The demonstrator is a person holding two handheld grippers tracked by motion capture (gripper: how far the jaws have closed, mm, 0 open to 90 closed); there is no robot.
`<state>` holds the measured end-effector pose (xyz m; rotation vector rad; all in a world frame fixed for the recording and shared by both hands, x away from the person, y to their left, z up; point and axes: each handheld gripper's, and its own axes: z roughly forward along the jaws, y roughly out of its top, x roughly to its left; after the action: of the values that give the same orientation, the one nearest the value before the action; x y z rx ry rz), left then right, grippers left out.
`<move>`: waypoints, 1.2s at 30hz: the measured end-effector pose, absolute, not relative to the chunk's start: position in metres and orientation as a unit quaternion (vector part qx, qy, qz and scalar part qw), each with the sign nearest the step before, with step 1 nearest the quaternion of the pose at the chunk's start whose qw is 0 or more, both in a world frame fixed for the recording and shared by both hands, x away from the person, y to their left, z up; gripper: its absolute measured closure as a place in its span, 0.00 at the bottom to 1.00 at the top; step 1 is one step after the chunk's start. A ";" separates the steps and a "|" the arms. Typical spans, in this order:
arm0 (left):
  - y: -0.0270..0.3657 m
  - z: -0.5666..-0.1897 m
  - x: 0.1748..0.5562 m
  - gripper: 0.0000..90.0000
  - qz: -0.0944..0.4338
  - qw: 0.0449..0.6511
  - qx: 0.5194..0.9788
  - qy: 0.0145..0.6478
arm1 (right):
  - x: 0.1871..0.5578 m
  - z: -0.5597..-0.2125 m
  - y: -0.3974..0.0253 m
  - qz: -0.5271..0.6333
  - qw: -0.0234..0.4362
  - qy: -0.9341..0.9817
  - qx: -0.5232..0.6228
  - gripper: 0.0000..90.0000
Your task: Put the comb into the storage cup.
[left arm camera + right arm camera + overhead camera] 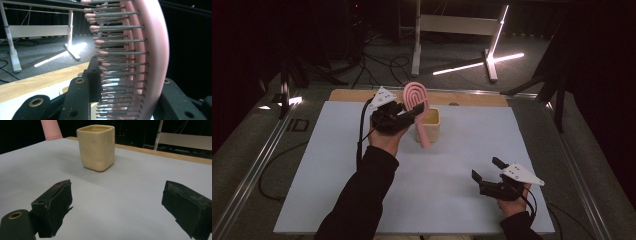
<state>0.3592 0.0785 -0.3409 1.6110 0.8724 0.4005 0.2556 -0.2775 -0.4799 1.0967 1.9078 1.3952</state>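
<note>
Right tongs (484, 170) idle, jaws apart, low over desk (452, 200). Left tongs (409, 111) clamped on pink hairbrush (416, 95), held tilted just beside yellow cup (432, 125). Step: likely cupping brush; next, lift handle over rim, lower.

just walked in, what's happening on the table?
A person works with a gripper in each hand. The left gripper is shut on a pink hairbrush, holding it by the bristled head with the handle hanging down in front of a cream square cup. The right gripper sits open and empty over the grey mat, apart from the cup.
</note>
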 end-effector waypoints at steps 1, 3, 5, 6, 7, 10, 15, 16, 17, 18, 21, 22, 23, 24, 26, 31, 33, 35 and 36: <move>0.078 -0.340 0.360 0.72 0.174 0.590 0.694 0.374 | 0.256 -0.481 -0.277 0.517 0.264 0.705 0.407 0.10; 0.078 -0.339 0.361 0.72 0.178 0.587 0.697 0.373 | 0.256 -0.482 -0.277 0.516 0.265 0.706 0.405 0.12; 0.079 -0.338 0.363 0.71 0.179 0.587 0.698 0.369 | 0.256 -0.483 -0.276 0.516 0.265 0.709 0.401 0.12; 0.079 -0.337 0.364 0.72 0.180 0.588 0.697 0.369 | 0.256 -0.483 -0.276 0.515 0.267 0.710 0.400 0.12; 0.079 -0.337 0.364 0.72 0.179 0.589 0.697 0.368 | 0.256 -0.484 -0.276 0.513 0.267 0.711 0.400 0.12; 0.079 -0.334 0.366 0.72 0.181 0.590 0.698 0.365 | 0.256 -0.485 -0.276 0.513 0.266 0.711 0.400 0.12; 0.079 -0.329 0.369 0.71 0.190 0.589 0.698 0.361 | 0.256 -0.486 -0.275 0.513 0.265 0.714 0.396 0.12; 0.079 -0.328 0.370 0.71 0.192 0.588 0.698 0.360 | 0.256 -0.487 -0.275 0.513 0.264 0.714 0.396 0.12; 0.079 -0.327 0.370 0.71 0.194 0.587 0.699 0.361 | 0.256 -0.487 -0.274 0.512 0.265 0.715 0.396 0.11; 0.079 -0.327 0.371 0.71 0.196 0.587 0.698 0.361 | 0.256 -0.487 -0.274 0.511 0.264 0.716 0.395 0.11; 0.079 -0.326 0.374 0.72 0.195 0.588 0.696 0.364 | 0.256 -0.487 -0.274 0.512 0.261 0.717 0.395 0.11; 0.079 -0.325 0.375 0.71 0.195 0.587 0.696 0.364 | 0.256 -0.487 -0.274 0.512 0.260 0.718 0.394 0.11; 0.078 -0.325 0.376 0.71 0.196 0.587 0.696 0.365 | 0.256 -0.487 -0.273 0.511 0.260 0.718 0.394 0.11; 0.078 -0.325 0.377 0.71 0.197 0.586 0.696 0.364 | 0.256 -0.487 -0.273 0.511 0.260 0.718 0.394 0.11; 0.076 -0.324 0.378 0.71 0.198 0.585 0.697 0.364 | 0.255 -0.487 -0.273 0.511 0.260 0.719 0.393 0.10; 0.073 -0.320 0.381 0.71 0.202 0.583 0.698 0.362 | 0.255 -0.487 -0.273 0.515 0.256 0.720 0.389 0.10; 0.072 -0.319 0.382 0.71 0.205 0.582 0.699 0.361 | 0.255 -0.488 -0.272 0.513 0.257 0.721 0.389 0.10; 0.071 -0.318 0.383 0.71 0.207 0.580 0.700 0.361 | 0.255 -0.488 -0.272 0.512 0.258 0.722 0.389 0.10; 0.070 -0.318 0.384 0.71 0.208 0.580 0.700 0.361 | 0.255 -0.488 -0.272 0.512 0.258 0.722 0.387 0.10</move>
<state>0.3838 0.0704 -0.3176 1.6366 0.8432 0.4862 0.2554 -0.2721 -0.4881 1.0497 1.9578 1.3876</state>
